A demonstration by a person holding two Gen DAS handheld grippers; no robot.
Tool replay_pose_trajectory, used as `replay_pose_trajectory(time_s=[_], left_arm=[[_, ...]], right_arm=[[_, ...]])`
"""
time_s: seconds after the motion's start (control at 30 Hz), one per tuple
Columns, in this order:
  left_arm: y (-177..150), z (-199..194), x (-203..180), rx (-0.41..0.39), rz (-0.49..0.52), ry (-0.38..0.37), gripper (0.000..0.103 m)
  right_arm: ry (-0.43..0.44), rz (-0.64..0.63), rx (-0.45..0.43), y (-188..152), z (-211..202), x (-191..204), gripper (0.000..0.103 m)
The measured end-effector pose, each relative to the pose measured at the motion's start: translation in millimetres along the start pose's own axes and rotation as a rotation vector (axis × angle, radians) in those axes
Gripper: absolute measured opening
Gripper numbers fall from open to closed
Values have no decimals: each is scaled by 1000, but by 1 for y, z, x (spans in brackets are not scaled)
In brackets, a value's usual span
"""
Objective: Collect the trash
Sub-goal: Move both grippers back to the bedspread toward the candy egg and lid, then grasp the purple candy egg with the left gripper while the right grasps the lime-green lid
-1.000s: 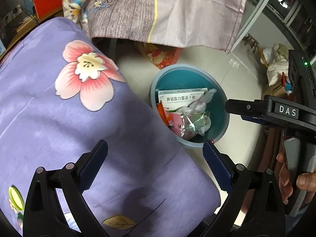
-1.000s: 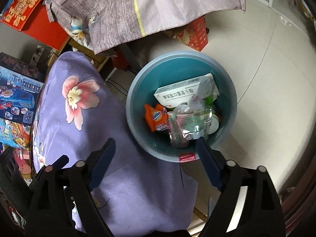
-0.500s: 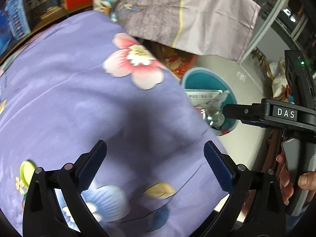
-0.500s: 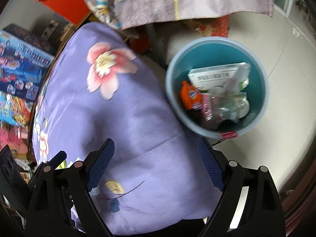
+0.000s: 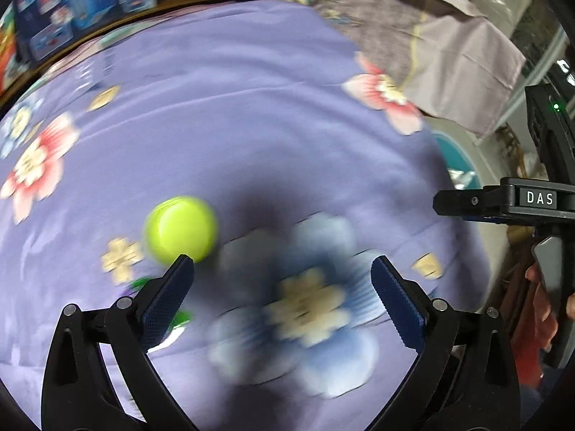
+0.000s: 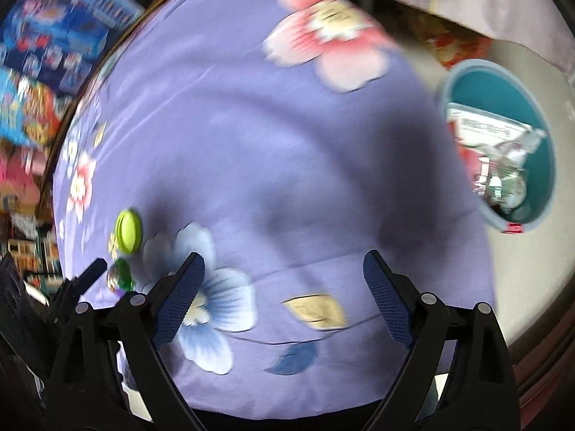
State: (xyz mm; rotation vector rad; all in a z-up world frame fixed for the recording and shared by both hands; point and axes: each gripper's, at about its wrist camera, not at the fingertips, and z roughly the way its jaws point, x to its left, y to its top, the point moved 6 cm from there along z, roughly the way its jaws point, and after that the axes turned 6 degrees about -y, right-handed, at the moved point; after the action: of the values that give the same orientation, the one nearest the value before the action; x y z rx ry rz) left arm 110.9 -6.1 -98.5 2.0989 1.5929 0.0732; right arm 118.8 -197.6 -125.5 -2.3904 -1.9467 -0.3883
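A lime-green round lid lies on the purple flowered cloth, just beyond the left finger of my left gripper, which is open and empty. A small green wrapper lies beside that finger. In the right wrist view the lid and wrapper sit far left. My right gripper is open and empty over the cloth. The teal bin with trash inside stands on the floor at the right, and its rim shows in the left wrist view.
A grey-mauve cloth hangs at the back right. Colourful boxes stand along the far left. A red patterned bag sits behind the bin. The right gripper's body shows at the right edge of the left wrist view.
Both grippers have swung left, away from the bin and over the cloth. The green lid and wrapper have come into view. Both stay open.
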Motion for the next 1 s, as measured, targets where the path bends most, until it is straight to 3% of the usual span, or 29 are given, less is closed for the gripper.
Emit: replay_pose_trajectory(time_s=[0.17, 0.57, 0.7, 0.83, 0.9, 1.0], left_arm=[[-22, -12, 41, 4, -25, 28, 99], [-58, -12, 92, 14, 64, 67, 99], [-58, -8, 98, 27, 83, 51, 81], [-56, -6, 96, 18, 137, 55, 71], [-55, -7, 92, 0, 157, 56, 54], [-53, -11, 101, -20, 89, 18, 53]], right_arm=[[-9, -73, 38, -8, 13, 38, 86], [-26, -132, 80, -24, 35, 88, 86], [-25, -138, 84, -27, 39, 97, 86], [-30, -155, 75, -25, 42, 113, 86], [-32, -165, 74, -24, 45, 120, 86], [-33, -189, 60, -21, 49, 135, 86]])
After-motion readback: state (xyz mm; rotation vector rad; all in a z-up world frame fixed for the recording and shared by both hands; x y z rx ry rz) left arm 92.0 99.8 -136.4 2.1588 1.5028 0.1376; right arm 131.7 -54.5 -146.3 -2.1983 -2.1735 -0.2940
